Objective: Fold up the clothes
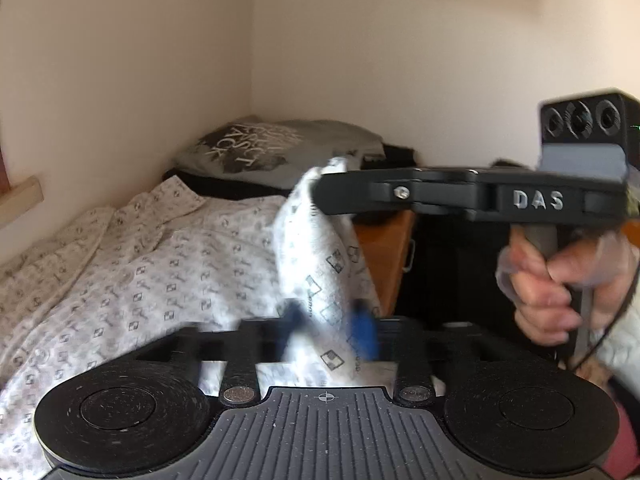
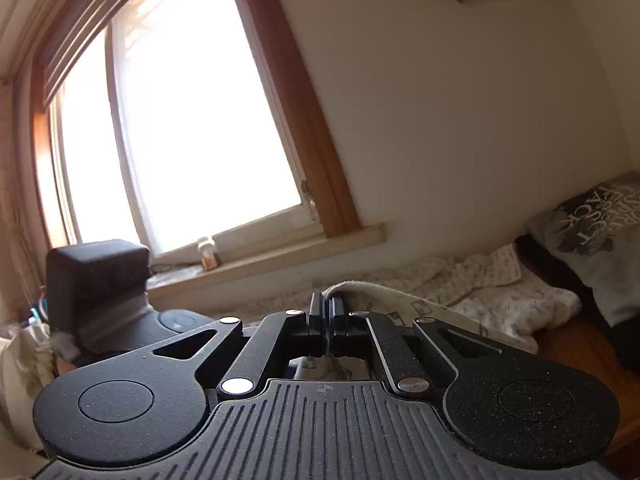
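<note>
A white cotton shirt printed with small grey squares [image 1: 120, 264] fills the lower left of my left wrist view, spread rumpled over a bed. In the right wrist view it lies across the centre right. It looks light, soft and limp, so I judge it will sag and drape from any point I pinch; a seam, hem or corner should hold better than the loose middle.

One strip of it rises at centre frame, stretched between my two claws. My left gripper [image 1: 328, 332] has its blue fingertips [image 1: 362, 332] closed onto the lower end of that strip, though blur hides the exact contact. My right gripper [image 1: 326, 184], reaching in from the right with my hand [image 1: 560, 280] on its handle, is clamped shut on the upper end.

A grey pillow with white lettering [image 1: 272, 148] sits upper centre.

No containers show in either view.
</note>
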Demonstrator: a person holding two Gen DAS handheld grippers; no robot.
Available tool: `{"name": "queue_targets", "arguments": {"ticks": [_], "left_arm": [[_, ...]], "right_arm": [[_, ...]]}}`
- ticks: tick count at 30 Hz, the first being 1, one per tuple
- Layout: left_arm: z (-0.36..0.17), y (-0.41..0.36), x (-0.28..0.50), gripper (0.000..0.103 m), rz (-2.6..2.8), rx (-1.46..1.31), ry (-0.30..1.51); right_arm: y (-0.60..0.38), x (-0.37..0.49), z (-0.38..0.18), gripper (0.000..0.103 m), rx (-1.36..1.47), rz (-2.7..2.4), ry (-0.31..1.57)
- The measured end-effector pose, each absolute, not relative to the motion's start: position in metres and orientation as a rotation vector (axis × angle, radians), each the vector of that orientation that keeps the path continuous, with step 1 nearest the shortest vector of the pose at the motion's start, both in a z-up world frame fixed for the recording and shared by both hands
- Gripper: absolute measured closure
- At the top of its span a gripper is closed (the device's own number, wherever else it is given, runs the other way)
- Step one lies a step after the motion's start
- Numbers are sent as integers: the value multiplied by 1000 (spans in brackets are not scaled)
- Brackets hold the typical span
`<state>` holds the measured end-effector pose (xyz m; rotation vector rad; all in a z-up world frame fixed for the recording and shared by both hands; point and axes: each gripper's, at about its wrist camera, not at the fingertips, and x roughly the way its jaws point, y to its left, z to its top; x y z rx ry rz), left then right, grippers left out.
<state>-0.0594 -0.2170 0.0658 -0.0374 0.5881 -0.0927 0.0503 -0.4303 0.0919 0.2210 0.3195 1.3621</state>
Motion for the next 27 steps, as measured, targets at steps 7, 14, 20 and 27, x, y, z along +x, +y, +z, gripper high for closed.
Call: {"name": "queue_targets", "arguments": {"ticks": [7,14,20,27], "left_arm": [[63,-184,-55,95,-36,-119,577],[70,-167,-54,95,-17,-168,569],[74,-166,-54,95,-25,-177,561],[80,-169,-59,95,-39,-180,543]], "right_arm": [[-438,42,59,43,165,1181,348],[-454,2,11,29,90,1200,409],[-442,4,4,26,56,1175,404],[-423,-3,-19,29,-14,1135,378]]}}
